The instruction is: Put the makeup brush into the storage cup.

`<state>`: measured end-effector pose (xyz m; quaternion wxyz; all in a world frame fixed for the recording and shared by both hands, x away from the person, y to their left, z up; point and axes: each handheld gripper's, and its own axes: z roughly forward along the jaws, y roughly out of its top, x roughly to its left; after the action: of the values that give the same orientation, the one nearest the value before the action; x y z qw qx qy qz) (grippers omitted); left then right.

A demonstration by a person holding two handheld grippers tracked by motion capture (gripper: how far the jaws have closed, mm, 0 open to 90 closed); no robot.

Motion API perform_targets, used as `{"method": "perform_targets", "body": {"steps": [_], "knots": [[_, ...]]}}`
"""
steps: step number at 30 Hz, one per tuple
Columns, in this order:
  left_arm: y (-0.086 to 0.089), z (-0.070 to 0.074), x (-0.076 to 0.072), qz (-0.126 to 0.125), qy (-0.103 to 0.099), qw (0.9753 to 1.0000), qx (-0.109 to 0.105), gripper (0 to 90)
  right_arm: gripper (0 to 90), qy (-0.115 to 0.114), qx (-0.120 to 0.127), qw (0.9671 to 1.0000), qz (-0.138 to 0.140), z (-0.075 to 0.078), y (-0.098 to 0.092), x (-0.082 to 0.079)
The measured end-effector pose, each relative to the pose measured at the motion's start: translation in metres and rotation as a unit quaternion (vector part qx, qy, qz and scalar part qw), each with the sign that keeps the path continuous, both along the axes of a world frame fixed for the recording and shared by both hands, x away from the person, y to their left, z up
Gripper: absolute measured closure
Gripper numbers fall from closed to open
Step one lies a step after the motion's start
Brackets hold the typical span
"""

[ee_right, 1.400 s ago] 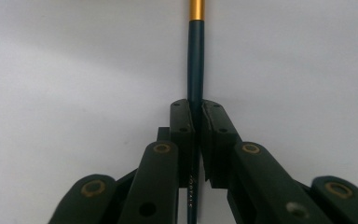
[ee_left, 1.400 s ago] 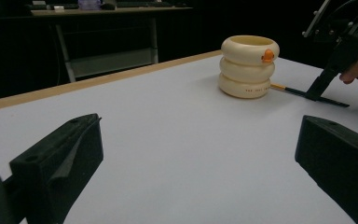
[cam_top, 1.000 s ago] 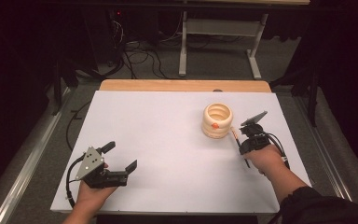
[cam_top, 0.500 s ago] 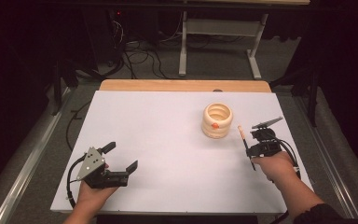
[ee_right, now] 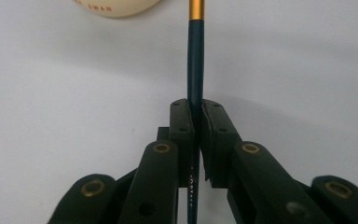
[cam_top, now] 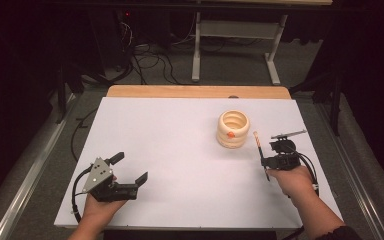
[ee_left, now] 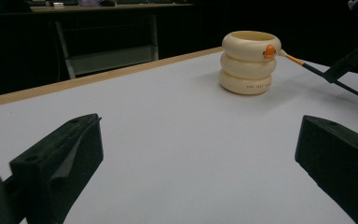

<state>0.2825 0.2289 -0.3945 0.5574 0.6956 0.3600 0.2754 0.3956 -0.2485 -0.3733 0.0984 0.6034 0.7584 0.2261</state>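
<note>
the right gripper point(ee_right: 195, 116) is clamped on a slim dark-handled paintbrush with a gold ferrule point(ee_right: 195, 65), its tip beside the cream ribbed ceramic pot with an orange spot point(cam_top: 233, 129) on the white table point(cam_top: 170, 145). the left gripper point(cam_top: 129, 170) rests with jaws apart, well away at the near left, with bare tabletop between it and the pot.

Glossy cream holder point(ee_left: 247, 63) (ceramic-looking), matt white table point(cam_top: 180, 145)
</note>
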Motion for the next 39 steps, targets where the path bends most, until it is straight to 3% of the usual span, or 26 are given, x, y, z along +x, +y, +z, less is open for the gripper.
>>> {"method": "perform_targets", "body": {"steps": [8,15,19,29,35,39], "knots": [[-0.001,-0.001,0.0,-0.001,0.002,1.0,0.002,1.6,85.8,-0.034,0.026,0.9989,-0.017,-0.006,-0.008,-0.005],[-0.001,-0.001,0.001,-0.001,0.003,1.0,0.004,1.5,85.8,-0.071,0.053,0.9958,-0.022,-0.01,-0.01,-0.013],[-0.002,-0.002,0.001,0.0,0.005,1.0,0.006,1.6,85.8,-0.09,0.074,0.9927,-0.028,-0.013,-0.014,-0.015],[-0.002,-0.003,0.003,0.003,0.007,0.9999,0.009,1.6,85.8,-0.143,0.074,0.9868,-0.021,-0.015,-0.017,-0.019],[-0.001,-0.004,0.003,0.003,0.009,0.9999,0.009,1.6,85.8,-0.177,0.071,0.9815,-0.014,-0.02,-0.017,-0.024],[-0.002,-0.004,0.003,0.005,0.01,0.9999,0.01,1.6,85.8,-0.195,0.088,0.9768,-0.015,-0.024,-0.02,-0.026]]}}
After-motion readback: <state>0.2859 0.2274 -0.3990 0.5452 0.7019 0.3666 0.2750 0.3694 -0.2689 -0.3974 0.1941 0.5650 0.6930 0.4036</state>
